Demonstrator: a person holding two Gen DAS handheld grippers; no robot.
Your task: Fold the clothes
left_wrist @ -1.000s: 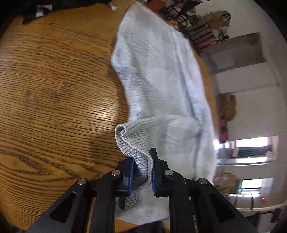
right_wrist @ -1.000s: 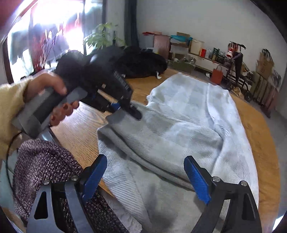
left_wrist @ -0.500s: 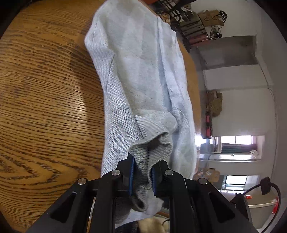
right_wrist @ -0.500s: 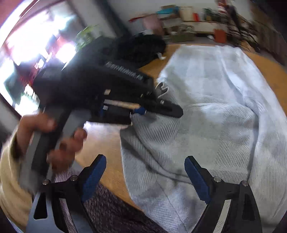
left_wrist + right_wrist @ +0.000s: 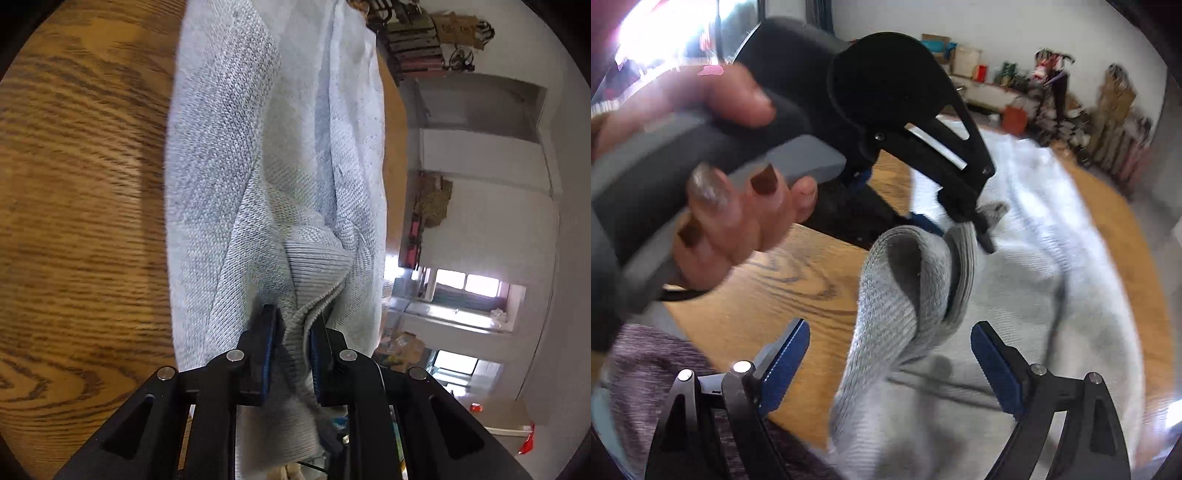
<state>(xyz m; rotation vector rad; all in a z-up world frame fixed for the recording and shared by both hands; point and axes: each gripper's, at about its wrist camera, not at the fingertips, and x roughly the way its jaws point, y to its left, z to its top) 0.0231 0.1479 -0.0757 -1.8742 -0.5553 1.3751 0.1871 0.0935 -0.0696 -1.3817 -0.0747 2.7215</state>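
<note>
A pale grey knit sweater lies spread on a round wooden table. My left gripper is shut on the sweater's ribbed cuff, and the sleeve stretches away from its blue pads across the sweater body. In the right wrist view the same left gripper, held by a hand, lifts the looped grey sleeve above the sweater. My right gripper stands open just below, with the hanging sleeve between its blue pads but not touched by them.
Bare table shows left of the sweater. A dark purple knit garment sits at the near left edge. Boxes and bags line the far wall of the room beyond the table.
The left gripper has carried the cuff across over the sweater body, and the sleeve now lies folded along it. In the right wrist view the left gripper and hand have come much closer.
</note>
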